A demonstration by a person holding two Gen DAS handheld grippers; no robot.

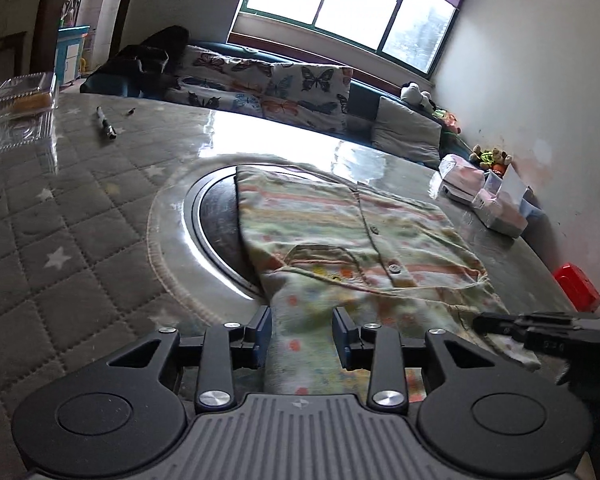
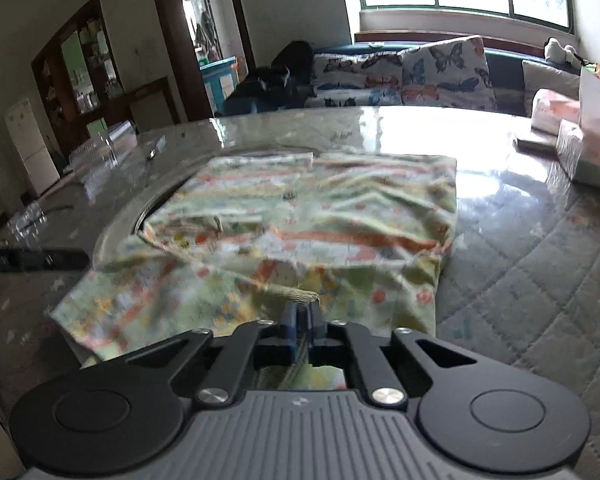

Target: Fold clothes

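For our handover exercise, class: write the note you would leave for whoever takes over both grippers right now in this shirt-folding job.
Left gripper: open, its fingers either side of the shirt's near part, not gripping.
Right gripper: shut on the shirt's near edge.
The patterned shirt lies buttoned-side up on the table, partly over the round inset.
Done: shirt spread out, right corner gripped.
Left: close the left gripper on the cloth, then probably fold the near part over and finish.
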